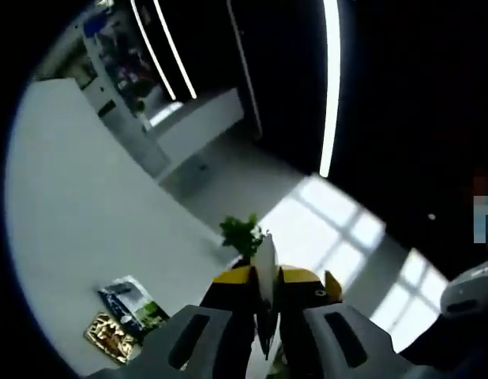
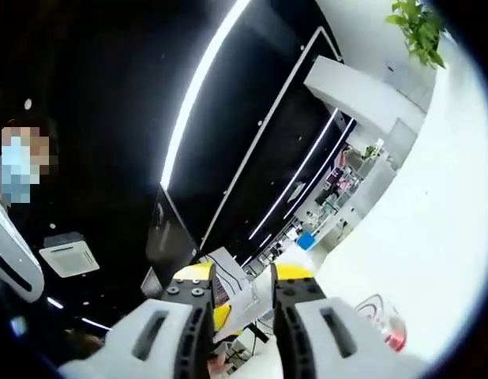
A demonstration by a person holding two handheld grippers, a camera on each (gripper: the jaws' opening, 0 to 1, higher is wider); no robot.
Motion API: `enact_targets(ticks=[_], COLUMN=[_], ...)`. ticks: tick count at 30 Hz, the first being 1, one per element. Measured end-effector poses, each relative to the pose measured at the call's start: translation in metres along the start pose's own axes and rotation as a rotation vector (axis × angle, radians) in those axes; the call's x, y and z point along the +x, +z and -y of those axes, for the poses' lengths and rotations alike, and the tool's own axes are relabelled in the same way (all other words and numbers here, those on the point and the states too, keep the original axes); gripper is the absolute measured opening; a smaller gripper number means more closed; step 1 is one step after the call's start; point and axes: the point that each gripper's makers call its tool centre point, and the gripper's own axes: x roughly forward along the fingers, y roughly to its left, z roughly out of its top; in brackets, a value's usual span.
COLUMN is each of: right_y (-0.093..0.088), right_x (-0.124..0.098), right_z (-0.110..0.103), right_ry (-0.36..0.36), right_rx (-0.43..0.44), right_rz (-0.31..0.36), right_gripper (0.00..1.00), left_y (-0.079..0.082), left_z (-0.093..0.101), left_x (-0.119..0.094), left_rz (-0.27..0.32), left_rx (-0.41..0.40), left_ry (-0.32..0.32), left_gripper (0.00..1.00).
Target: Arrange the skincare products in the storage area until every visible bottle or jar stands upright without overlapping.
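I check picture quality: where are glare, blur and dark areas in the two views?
Left gripper view: soft blur overall, a bright light strip glaring on dark ceiling. Right gripper view: the white wall is overexposed, the ceiling dark, straight light strips bent by fisheye.

A bright retail-style showroom, seen tilted: long white light strips [image 1: 331,79] run across a dark ceiling, and display shelving [image 1: 118,63] stocked with small colourful goods lines a white wall. A white counter block [image 1: 198,120] stands on the pale floor, with a green potted plant [image 1: 242,231] nearby. In the right gripper view, further stocked shelves [image 2: 339,185] sit beside more light strips.
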Motion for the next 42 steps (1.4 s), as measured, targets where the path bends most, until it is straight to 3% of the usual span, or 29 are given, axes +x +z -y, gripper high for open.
enact_targets(ticks=[5,15,20,30,42], right_y=[0.005,0.013,0.015,0.017,0.015], right_x=[-0.003,-0.008,-0.010,-0.013,-0.013], right_z=[0.004,0.010,0.011,0.015,0.016], right_ry=[-0.026,-0.061,-0.069,-0.091,-0.097], right_rx=[-0.017,-0.033,-0.039,-0.042,-0.042], right_rz=[0.023,0.053,0.061,0.071,0.063], right_gripper=[0.27,0.26,0.26,0.25,0.23], left_y=[-0.015,-0.034,-0.046,-0.067,-0.087], left_z=[-0.015,-0.026,-0.030,-0.031,-0.033], left_x=[-0.001,-0.003,-0.004,-0.009,-0.014], left_rz=[-0.098,-0.220,-0.302,-0.451,-0.555], left_rx=[0.073,0.140,0.214,0.280,0.282], left_ry=[0.102,0.184,0.216,0.226,0.228], left_gripper=[0.05,0.04,0.05,0.05,0.05])
